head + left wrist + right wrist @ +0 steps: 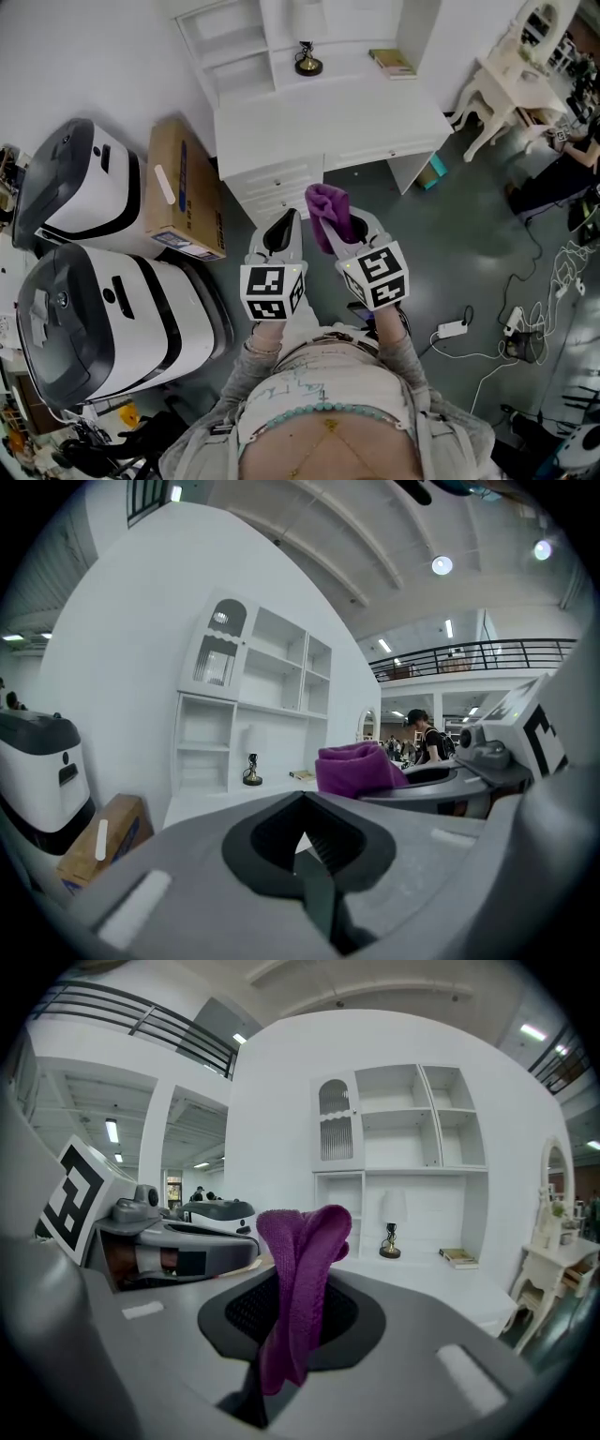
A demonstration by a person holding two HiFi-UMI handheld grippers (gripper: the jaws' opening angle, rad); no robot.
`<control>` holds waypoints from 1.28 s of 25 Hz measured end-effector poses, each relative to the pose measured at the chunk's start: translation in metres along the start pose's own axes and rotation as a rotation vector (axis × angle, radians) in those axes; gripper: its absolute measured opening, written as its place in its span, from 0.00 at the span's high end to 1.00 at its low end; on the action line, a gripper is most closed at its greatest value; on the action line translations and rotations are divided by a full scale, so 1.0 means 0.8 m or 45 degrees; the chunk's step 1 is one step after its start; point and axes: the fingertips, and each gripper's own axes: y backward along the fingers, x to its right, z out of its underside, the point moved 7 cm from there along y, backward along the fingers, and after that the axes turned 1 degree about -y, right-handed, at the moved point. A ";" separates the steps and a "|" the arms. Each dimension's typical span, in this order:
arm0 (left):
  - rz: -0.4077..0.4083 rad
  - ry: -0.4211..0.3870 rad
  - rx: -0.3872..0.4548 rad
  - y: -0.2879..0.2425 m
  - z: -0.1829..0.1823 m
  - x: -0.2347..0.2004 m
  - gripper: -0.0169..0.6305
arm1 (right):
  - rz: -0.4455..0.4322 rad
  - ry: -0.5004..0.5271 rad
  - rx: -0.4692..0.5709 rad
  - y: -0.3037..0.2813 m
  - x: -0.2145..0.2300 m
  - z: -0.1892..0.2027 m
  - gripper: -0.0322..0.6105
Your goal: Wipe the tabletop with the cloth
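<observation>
A purple cloth (330,211) (298,1288) (356,767) stands up out of my right gripper (349,225) (286,1335), which is shut on it, held in the air in front of the white desk (328,122). My left gripper (281,230) (314,855) is beside it on the left, shut with nothing between its jaws. Both grippers hover short of the desk's front edge, not touching the white tabletop (469,1283) (216,799).
On the desk's back stand a small dark lamp (307,62) and a book (394,63) under a shelf unit (234,42). A cardboard box (183,187) and two white-and-grey machines (94,272) stand left. A white dressing table (511,84) and floor cables (487,337) are right.
</observation>
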 end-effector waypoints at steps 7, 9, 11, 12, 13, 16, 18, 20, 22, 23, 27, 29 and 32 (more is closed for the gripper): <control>0.049 -0.007 -0.002 -0.037 -0.011 -0.051 0.97 | 0.029 -0.003 0.005 -0.061 0.006 -0.021 0.82; 0.051 -0.009 0.006 -0.043 -0.013 -0.067 0.97 | 0.038 -0.004 0.004 -0.076 0.005 -0.026 0.82; 0.053 -0.007 0.017 -0.046 -0.015 -0.080 0.97 | 0.047 -0.005 0.007 -0.088 0.003 -0.029 0.82; 0.056 -0.005 0.020 -0.047 -0.015 -0.087 0.97 | 0.053 -0.005 0.008 -0.093 0.002 -0.030 0.82; 0.059 -0.004 0.019 -0.048 -0.014 -0.093 0.97 | 0.060 -0.007 0.006 -0.098 0.001 -0.031 0.82; 0.067 0.001 0.003 -0.051 -0.012 -0.111 0.97 | 0.076 -0.013 -0.005 -0.113 -0.002 -0.032 0.82; 0.065 0.011 -0.012 -0.052 -0.010 -0.121 0.97 | 0.081 -0.017 -0.012 -0.120 -0.003 -0.034 0.82; 0.063 0.022 -0.026 -0.056 -0.009 -0.126 0.97 | 0.085 -0.019 -0.019 -0.125 -0.002 -0.036 0.82; 0.063 0.028 -0.038 -0.060 -0.009 -0.130 0.97 | 0.088 -0.021 -0.025 -0.129 0.002 -0.039 0.82; 0.062 0.031 -0.040 -0.062 -0.010 -0.132 0.97 | 0.089 -0.022 -0.027 -0.132 0.004 -0.040 0.82; 0.034 0.043 -0.022 -0.075 -0.014 -0.146 0.97 | 0.074 -0.015 -0.034 -0.151 0.015 -0.046 0.82; 0.010 0.044 -0.017 -0.086 -0.018 -0.154 0.97 | 0.058 -0.007 -0.032 -0.164 0.024 -0.050 0.82; -0.011 0.048 -0.006 -0.108 -0.025 -0.166 0.97 | 0.028 0.003 -0.030 -0.187 0.041 -0.057 0.82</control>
